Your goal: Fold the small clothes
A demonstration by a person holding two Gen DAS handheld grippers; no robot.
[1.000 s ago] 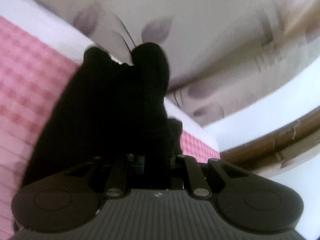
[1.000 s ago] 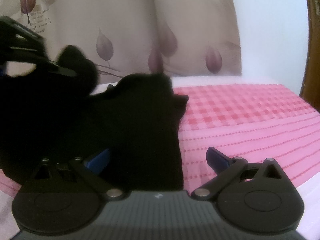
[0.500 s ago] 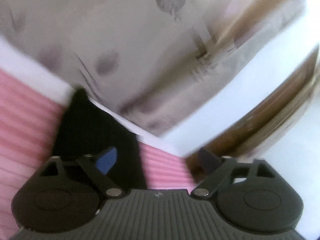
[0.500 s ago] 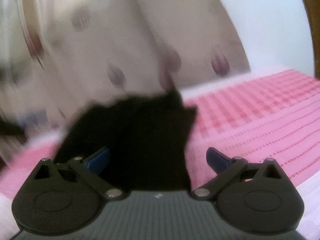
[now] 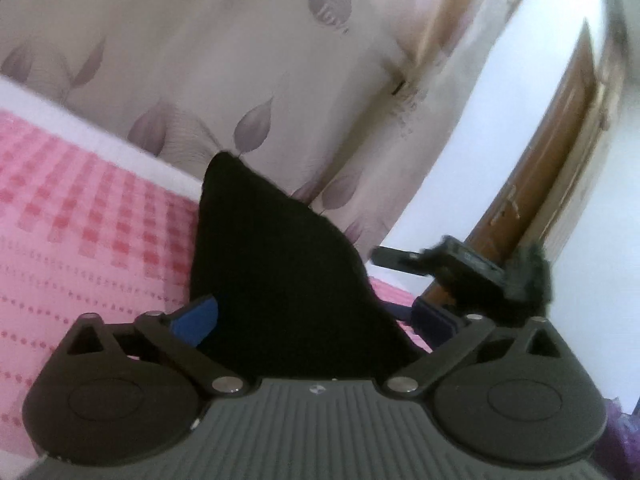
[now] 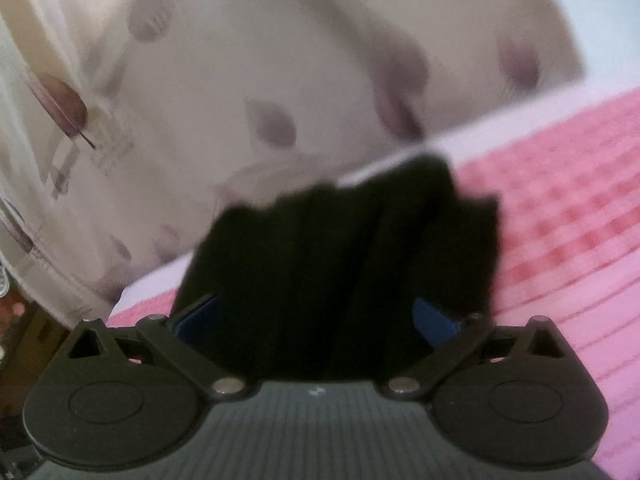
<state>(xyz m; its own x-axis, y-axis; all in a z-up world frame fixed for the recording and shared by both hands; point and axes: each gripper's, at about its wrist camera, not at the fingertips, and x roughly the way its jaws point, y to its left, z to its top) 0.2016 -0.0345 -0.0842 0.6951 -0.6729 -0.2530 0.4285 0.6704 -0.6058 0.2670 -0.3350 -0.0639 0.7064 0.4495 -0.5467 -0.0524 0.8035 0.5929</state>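
The left hand-held gripper (image 5: 316,316) was opening over the black garment (image 5: 280,272); the right hand-held gripper (image 6: 316,320) stood apart, 12 o'clock.

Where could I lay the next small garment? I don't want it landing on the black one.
Bare pink checked bedcover lies left of the black garment in the left wrist view, up to the white edge below the curtain. In the right wrist view more bare cover spreads right of it. It is crowded around the garment, where the right gripper reaches in.
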